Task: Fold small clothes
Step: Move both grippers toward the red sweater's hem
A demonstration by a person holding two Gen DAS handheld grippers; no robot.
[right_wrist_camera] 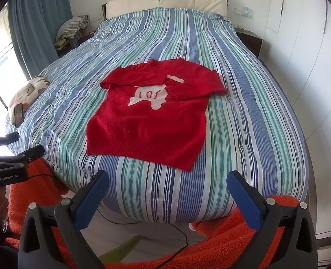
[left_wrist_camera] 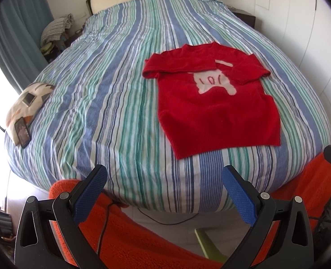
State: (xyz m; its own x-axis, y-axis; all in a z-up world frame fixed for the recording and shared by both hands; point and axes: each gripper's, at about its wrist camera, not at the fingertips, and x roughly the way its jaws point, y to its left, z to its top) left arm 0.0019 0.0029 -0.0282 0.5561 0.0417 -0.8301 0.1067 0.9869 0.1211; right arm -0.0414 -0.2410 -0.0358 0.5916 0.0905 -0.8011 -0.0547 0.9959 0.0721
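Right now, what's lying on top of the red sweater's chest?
Both sleeves are folded across the red sweater, partly covering its white motif. Whatever lies beneath the sweater on the striped bedspread is hidden.

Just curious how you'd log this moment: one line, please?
step: sleeves folded in | red sweater flat on striped bed | left gripper open, empty | right gripper open, empty

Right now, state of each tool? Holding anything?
Left tool: open, holding nothing, short of the red sweater.
Right tool: open, holding nothing, short of the sweater on the striped bed.
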